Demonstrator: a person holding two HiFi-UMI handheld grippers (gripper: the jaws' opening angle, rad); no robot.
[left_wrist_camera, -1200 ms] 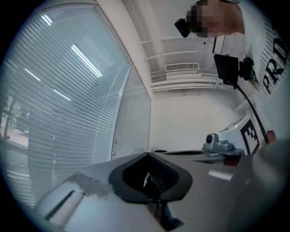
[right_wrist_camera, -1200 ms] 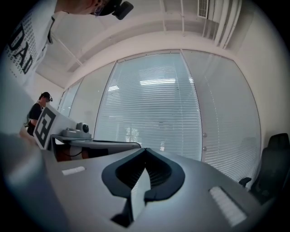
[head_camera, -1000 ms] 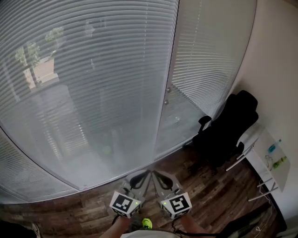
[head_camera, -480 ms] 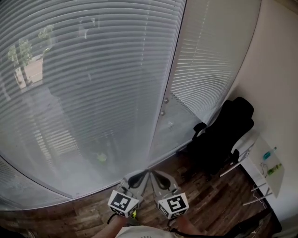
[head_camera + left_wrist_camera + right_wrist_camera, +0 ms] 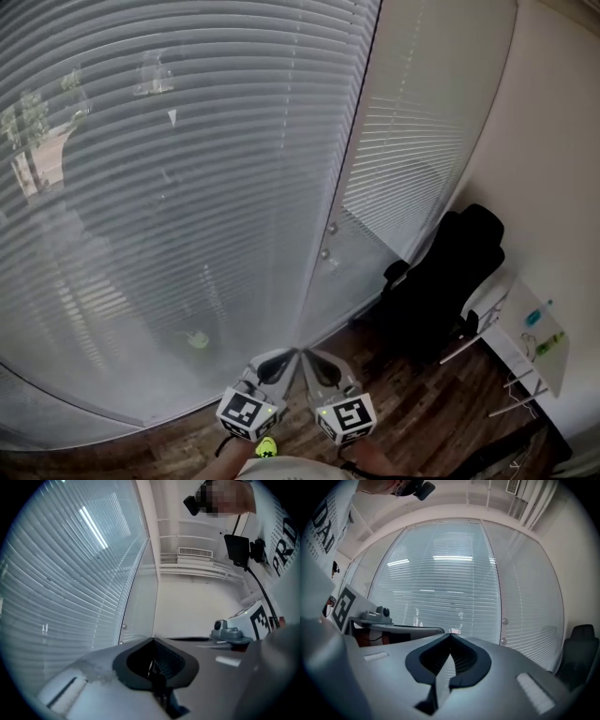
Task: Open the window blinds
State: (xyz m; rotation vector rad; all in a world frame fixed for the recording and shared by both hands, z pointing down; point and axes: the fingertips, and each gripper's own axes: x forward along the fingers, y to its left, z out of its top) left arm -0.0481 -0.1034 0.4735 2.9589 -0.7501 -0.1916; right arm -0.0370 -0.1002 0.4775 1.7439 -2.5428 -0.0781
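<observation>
The left gripper (image 5: 289,354) and right gripper (image 5: 309,356) are held side by side, each with fingers pressed together on nothing. Compared with a second ago, they are brought nearer the closed blinds (image 5: 187,187), which hang straight ahead, untouched.

Floor (image 5: 412,403): dark wood planks. Two things stand directly on it:
- one black office chair (image 5: 452,281), near the corner of the room
- one white surface (image 5: 521,349) on thin metal legs (image 5: 521,400), against the right-hand wall and just beside the chair

On the surface lie a teal item (image 5: 532,318) and a yellow-green item (image 5: 551,345), close together but apart; both are too small to identify
</observation>
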